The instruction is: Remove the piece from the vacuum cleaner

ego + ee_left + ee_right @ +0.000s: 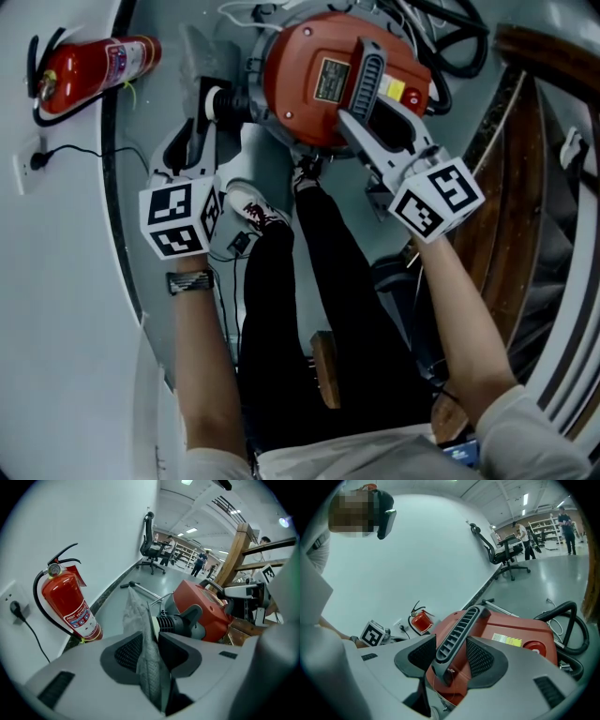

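Plainly, the red vacuum cleaner [314,94] sat on the grey floor near the wall, and a red fire extinguisher [65,604] stood upright against that wall. The right gripper [452,657] was clamped on the vacuum's grey slotted handle [459,625], one pad on each side of it. The left gripper [151,654] was spread wide, its pads pressing nothing. The grey cloth piece [136,613] rose limp between its jaws, just beside the black ribbed port [174,623] on the vacuum's side
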Motion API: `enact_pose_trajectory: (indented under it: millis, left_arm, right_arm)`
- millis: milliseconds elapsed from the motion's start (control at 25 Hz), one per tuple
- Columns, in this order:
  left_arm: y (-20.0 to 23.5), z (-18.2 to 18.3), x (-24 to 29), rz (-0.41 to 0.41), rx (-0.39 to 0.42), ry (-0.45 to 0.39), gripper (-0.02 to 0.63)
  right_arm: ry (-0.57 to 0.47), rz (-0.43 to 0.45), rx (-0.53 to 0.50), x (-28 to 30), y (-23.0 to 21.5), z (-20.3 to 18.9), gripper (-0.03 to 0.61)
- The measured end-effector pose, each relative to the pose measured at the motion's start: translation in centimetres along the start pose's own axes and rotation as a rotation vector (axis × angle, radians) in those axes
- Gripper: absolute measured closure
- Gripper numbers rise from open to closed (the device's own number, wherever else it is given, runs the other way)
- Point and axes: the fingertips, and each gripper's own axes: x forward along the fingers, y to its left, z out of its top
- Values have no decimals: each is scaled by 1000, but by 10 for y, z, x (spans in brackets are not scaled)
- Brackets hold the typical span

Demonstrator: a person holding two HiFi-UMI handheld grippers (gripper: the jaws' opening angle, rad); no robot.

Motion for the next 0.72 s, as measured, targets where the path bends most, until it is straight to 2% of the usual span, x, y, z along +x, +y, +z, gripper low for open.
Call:
enact_pose_trajectory:
  millis: [320,520,720]
  left_arm:
    - [-3,0,2,-22,10,9,564]
    - [1,0,3,-34,68,42,572]
    - [2,1,3,-36,81,48,575]
  right_arm:
    - [-4,-2,-1,0,0,0,371]
    - [-3,-3,-1,0,0,0,371]
    - [-7,-5,-8,-1,0,0,371]
